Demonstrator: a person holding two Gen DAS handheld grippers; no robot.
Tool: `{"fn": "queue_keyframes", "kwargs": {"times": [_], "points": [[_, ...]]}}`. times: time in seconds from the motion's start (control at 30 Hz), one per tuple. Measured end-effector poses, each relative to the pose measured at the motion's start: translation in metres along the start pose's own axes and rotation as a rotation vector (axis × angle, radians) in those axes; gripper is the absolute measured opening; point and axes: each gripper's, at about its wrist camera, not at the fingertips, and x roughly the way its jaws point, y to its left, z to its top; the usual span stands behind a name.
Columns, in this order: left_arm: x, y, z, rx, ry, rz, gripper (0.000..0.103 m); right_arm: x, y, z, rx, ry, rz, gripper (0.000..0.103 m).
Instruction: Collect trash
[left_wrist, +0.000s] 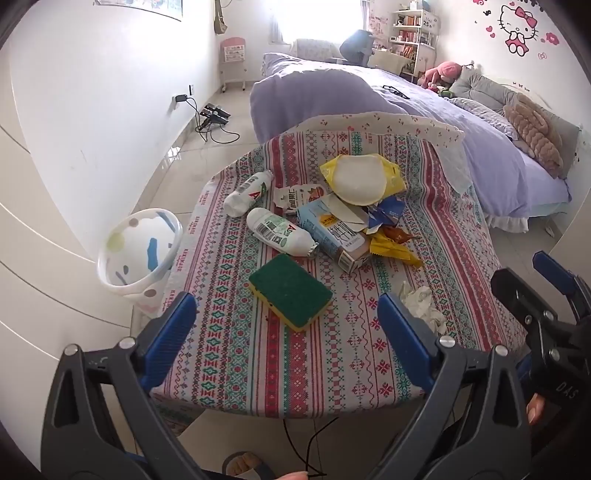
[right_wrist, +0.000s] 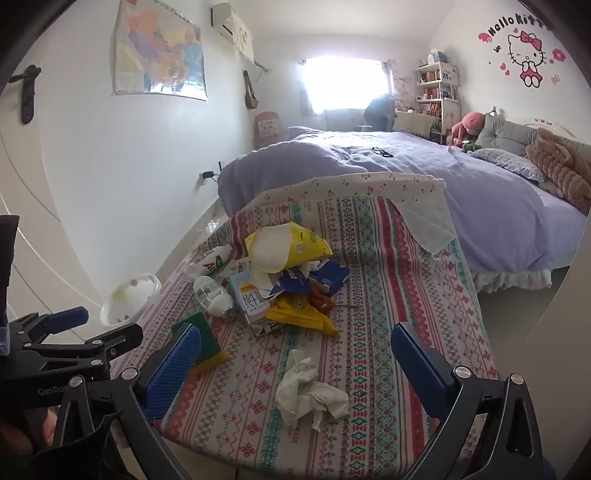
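Note:
A heap of trash lies mid-table: two white bottles, a milk carton, yellow wrappers and a white bowl on a yellow bag. A green and yellow sponge lies nearer. A crumpled tissue lies at the near edge. My left gripper stands open just short of the sponge. My right gripper stands open above the tissue, nothing between its fingers. A white spotted bin sits on the floor left of the table.
The table wears a patterned cloth. A bed with a purple duvet stands behind and to the right. Cables and a charger lie by the left wall. A foot shows below.

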Motion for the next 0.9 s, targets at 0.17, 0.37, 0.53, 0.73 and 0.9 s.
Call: {"fn": "queue_keyframes", "kwargs": {"times": [0.17,0.37,0.53,0.73,0.9], "points": [[-0.0002,0.0004,-0.0002,0.003,-0.004,0.011,0.098,0.0006,0.0018,0.0009,-0.004,-0.003,0.000,0.103],[0.0007,-0.0029,-0.0007,0.019,-0.005,0.015,0.098,-0.0038,0.0009,-0.0012,-0.005,-0.002,-0.004,0.103],[0.0007,-0.0033,-0.0011,0.016,-0.004,0.008,0.098,-0.0058,0.0016,-0.0026,-0.008,-0.002,-0.003,0.103],[0.0013,-0.0029,-0.0012,0.017,0.001,0.007,0.098,-0.0003,0.0060,-0.0004,-0.008,-0.002,-0.004,0.103],[0.0013,-0.0029,-0.0012,0.017,0.001,0.007,0.098,0.0005,0.0069,0.0017,-0.011,0.000,0.007,0.103]]}}
